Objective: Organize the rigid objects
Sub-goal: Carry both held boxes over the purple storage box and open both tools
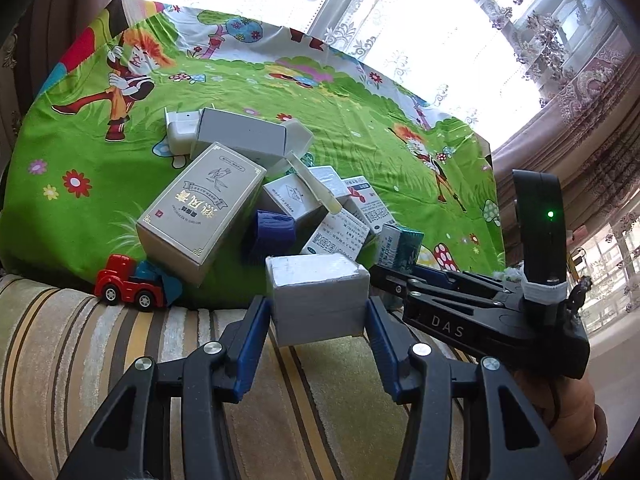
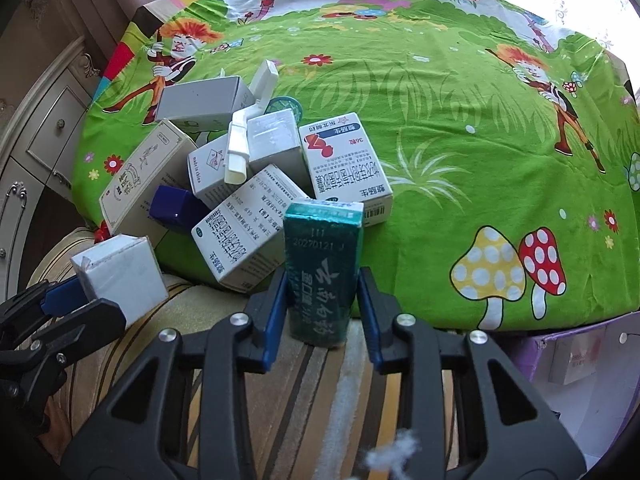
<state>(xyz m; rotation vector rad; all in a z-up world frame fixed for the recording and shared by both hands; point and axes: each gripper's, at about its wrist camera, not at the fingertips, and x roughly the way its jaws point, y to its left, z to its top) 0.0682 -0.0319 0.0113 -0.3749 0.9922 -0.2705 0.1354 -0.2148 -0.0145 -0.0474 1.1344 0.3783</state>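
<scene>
Box pile (image 2: 256,168) left; cloth (image 2: 460,128) right

Black grippers (image 1: 318,320), blue fingers (image 1: 248,344), silver screws.

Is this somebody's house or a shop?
Most likely a home, maybe a bedroom or living room: lace curtains over a big window, a cartoon bedsheet as a table cover, and a striped cushion.

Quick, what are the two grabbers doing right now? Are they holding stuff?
Left gripper: closed on the white box.
Right gripper: jaws around the green box; whether the pads press it cannot be told.
</scene>
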